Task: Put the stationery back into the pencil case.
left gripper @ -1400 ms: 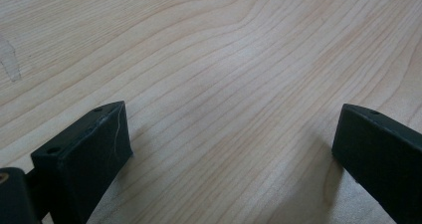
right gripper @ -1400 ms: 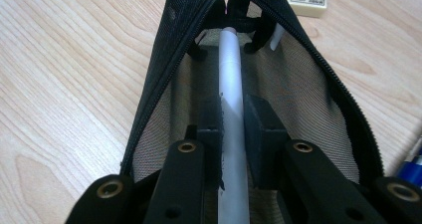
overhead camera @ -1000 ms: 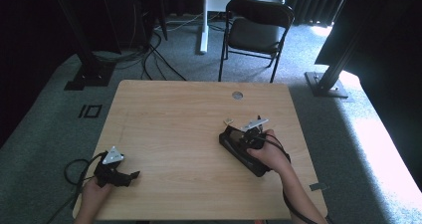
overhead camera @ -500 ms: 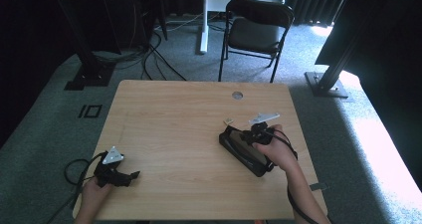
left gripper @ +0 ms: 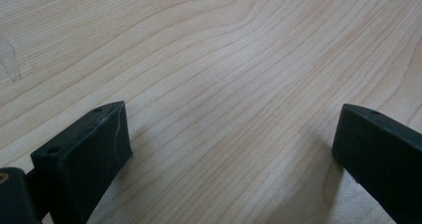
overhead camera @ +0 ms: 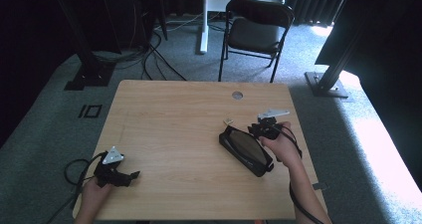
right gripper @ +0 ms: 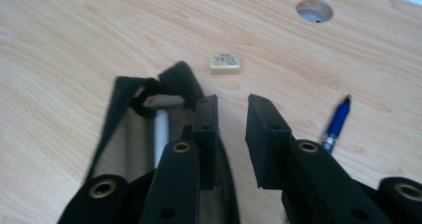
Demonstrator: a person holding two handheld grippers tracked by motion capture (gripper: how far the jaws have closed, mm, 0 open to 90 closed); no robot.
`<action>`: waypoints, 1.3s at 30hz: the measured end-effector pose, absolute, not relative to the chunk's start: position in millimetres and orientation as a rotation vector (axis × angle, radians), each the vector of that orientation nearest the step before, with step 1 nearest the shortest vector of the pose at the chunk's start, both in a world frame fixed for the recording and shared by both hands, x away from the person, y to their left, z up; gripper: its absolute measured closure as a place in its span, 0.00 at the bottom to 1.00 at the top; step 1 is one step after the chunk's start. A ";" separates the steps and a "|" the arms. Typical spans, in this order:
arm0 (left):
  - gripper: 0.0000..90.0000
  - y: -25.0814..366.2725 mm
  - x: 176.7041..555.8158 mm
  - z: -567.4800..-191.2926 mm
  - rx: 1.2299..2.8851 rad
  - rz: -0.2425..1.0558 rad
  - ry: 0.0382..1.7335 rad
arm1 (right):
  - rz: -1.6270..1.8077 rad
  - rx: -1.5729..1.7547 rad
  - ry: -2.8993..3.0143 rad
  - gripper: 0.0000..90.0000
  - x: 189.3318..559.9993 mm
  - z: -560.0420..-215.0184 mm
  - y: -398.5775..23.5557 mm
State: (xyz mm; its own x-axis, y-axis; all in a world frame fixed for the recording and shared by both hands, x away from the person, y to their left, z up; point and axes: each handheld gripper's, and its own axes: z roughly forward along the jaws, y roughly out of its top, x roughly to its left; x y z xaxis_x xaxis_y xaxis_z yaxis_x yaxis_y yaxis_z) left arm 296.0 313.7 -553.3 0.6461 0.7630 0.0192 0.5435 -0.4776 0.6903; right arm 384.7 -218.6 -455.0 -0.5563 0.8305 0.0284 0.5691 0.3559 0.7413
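A black pencil pouch (overhead camera: 245, 150) lies open on the right part of the wooden table (overhead camera: 184, 114). In the right gripper view a white pen (right gripper: 160, 129) lies inside the pouch (right gripper: 122, 134). My right gripper (overhead camera: 255, 129) hovers at the pouch's far right edge. Its jaws (right gripper: 234, 112) stand almost together with bare wood in the narrow gap between them. A small tan eraser (right gripper: 225, 63) and a blue pen (right gripper: 336, 122) lie on the table beyond them. My left gripper (overhead camera: 128, 176) rests near the front left corner, open (left gripper: 229, 149), nothing between its fingers.
A round cable hole (overhead camera: 237, 95) sits near the table's far edge. The eraser (overhead camera: 229, 120) lies just behind the pouch. A black folding chair (overhead camera: 256, 32) and dark stands are on the floor beyond the table.
My right gripper has lifted off the pouch and shifted to the right and away. The pouch and the left gripper have stayed where they were.
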 end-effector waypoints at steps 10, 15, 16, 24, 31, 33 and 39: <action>0.02 313.7 296.1 -553.3 2.203 0.430 1.010 | 0.979 1.336 2.190 0.82 399.0 -469.5 -234.7; 0.02 313.7 296.0 -553.3 2.203 0.429 1.011 | 0.949 1.371 2.178 0.81 405.3 -476.3 -240.6; 0.02 313.7 296.0 -553.3 2.203 0.429 1.011 | 0.947 1.402 2.163 0.81 409.0 -480.0 -243.8; 0.02 313.7 296.0 -553.3 2.203 0.430 1.011 | 0.900 1.467 2.141 0.78 419.6 -494.9 -250.2; 0.02 313.7 296.0 -553.3 2.203 0.430 1.010 | 0.890 1.540 2.090 0.77 429.8 -507.5 -257.5; 0.02 313.7 296.0 -553.3 2.203 0.430 1.011 | 0.871 1.550 2.085 0.76 434.7 -513.1 -257.4; 0.02 313.7 296.0 -553.3 2.203 0.430 1.011 | 0.848 1.577 2.078 0.75 443.6 -523.1 -258.6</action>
State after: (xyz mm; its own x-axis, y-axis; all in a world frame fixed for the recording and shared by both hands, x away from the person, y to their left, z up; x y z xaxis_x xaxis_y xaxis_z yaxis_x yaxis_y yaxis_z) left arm 296.0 313.7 -553.3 0.6462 0.7629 0.0195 0.5433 -0.4778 0.6903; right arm 443.6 -258.6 -523.1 -0.2865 0.9569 0.0475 0.7171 0.1813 0.6730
